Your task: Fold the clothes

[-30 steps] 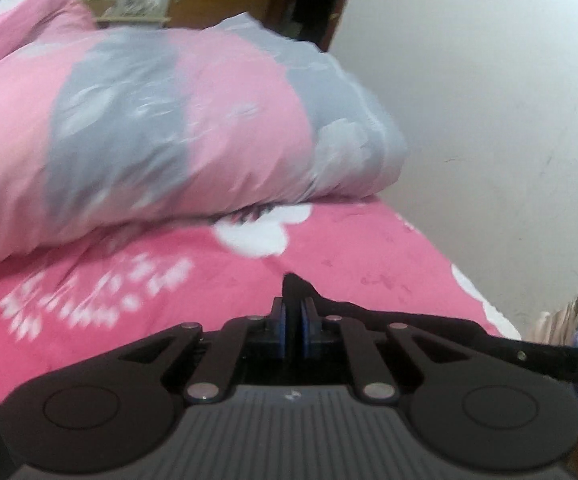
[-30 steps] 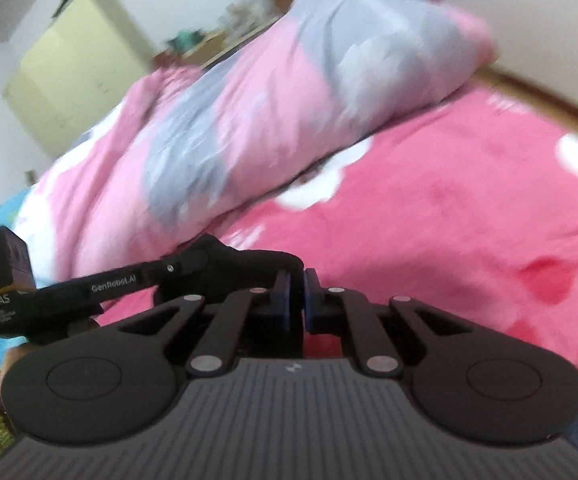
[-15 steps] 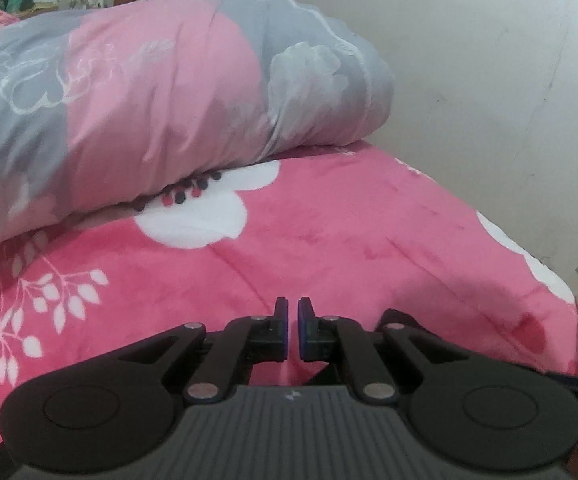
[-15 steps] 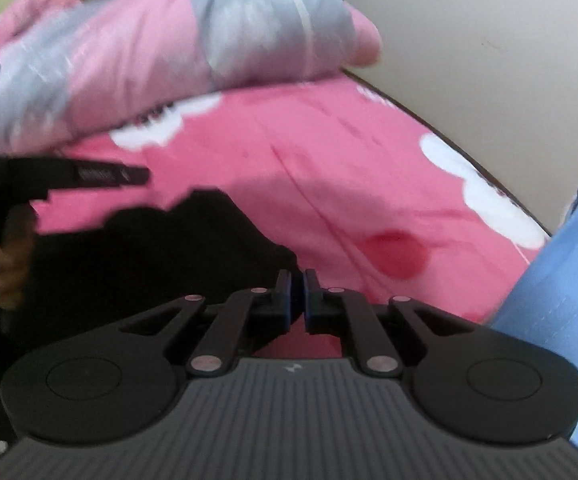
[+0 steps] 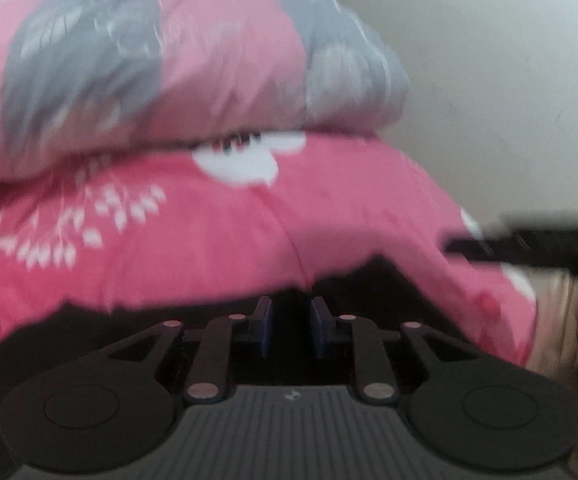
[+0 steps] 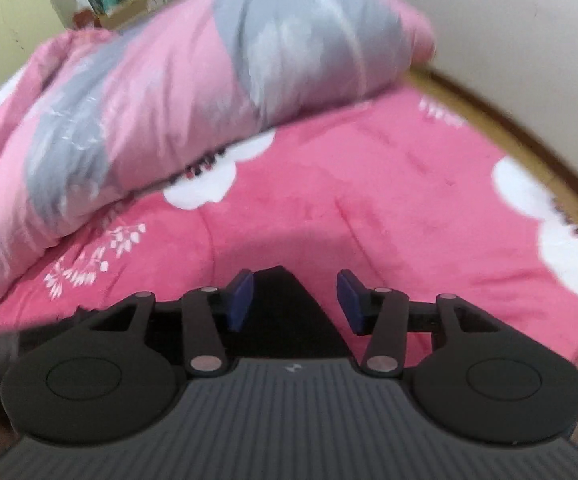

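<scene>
Both grippers hang low over a pink bed cover (image 6: 389, 200), with a rolled pink-and-grey quilt (image 5: 161, 72) lying along its far side by the wall.

A black garment (image 5: 369, 280) lies on the cover right under the tools. In the left view it spreads across the foot of the frame; in the right view only a dark peak of it (image 6: 285, 304) shows between the fingers.

As I judge it, the step is a release or a re-grip at the cloth's edge. How far the folding has gone the blur hides. Any next grasp needs a clear edge and both tools level.

Right gripper (image 6: 295, 296): jaws spread wide, pinching nothing. Left gripper (image 5: 289, 322): jaws parted a little, with black cloth showing in the gap; whether they touch it I cannot tell.
</scene>
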{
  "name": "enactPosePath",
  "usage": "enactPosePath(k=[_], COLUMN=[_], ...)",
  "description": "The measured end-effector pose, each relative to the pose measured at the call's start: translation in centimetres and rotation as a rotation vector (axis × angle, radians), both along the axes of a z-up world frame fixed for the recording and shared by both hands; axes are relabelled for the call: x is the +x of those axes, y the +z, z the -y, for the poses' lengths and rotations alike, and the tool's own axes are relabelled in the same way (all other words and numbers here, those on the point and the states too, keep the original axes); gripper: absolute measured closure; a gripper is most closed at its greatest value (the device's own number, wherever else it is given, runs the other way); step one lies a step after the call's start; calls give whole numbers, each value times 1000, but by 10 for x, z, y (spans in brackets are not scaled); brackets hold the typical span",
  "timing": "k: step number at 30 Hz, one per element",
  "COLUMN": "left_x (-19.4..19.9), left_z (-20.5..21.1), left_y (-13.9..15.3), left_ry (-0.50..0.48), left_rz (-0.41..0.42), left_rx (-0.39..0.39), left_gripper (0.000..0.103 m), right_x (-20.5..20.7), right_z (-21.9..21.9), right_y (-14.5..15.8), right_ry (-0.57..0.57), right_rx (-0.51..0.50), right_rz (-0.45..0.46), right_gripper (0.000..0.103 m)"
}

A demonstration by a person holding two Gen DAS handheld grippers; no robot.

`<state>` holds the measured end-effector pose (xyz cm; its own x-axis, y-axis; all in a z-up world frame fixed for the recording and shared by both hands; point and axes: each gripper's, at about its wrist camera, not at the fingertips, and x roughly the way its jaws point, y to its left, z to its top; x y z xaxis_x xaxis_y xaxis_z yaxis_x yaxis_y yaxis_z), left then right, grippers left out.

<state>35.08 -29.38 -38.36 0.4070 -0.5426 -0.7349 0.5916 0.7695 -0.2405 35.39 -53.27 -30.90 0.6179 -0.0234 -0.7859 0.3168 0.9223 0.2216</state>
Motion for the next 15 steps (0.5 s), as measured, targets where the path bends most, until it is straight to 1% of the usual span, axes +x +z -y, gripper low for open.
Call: enactPosePath(k=[3, 6, 7, 8, 9, 10, 15], left_x=[-8, -5, -4, -2, 0, 2, 6], left_z=[-2, -4, -7, -9, -12, -15, -25], left_y=[-12, -21, -23, -25, -27, -29, -33], left_ry=[5, 41, 59, 77, 93, 109, 139], left_rz=[2, -2, -5, -9, -12, -14, -11], left_rx=[24, 36, 35, 33, 34, 36, 40], left_gripper=[83, 83, 83, 83, 83, 83, 84], right_x=[5, 11, 12, 14, 16, 18, 26], right_z=[-1, -2, -2, -2, -3, -3, -5], right_y=[-4, -8, -9, -11, -12, -13, -20], right_ry=[6, 12, 14, 16, 18, 20, 30], right_rx=[-32, -65, -76, -87, -98, -109, -164], right_rz=[-3, -5, -5, -6, -7, -8, -11], right_gripper=[62, 72, 83, 93, 100, 103, 103])
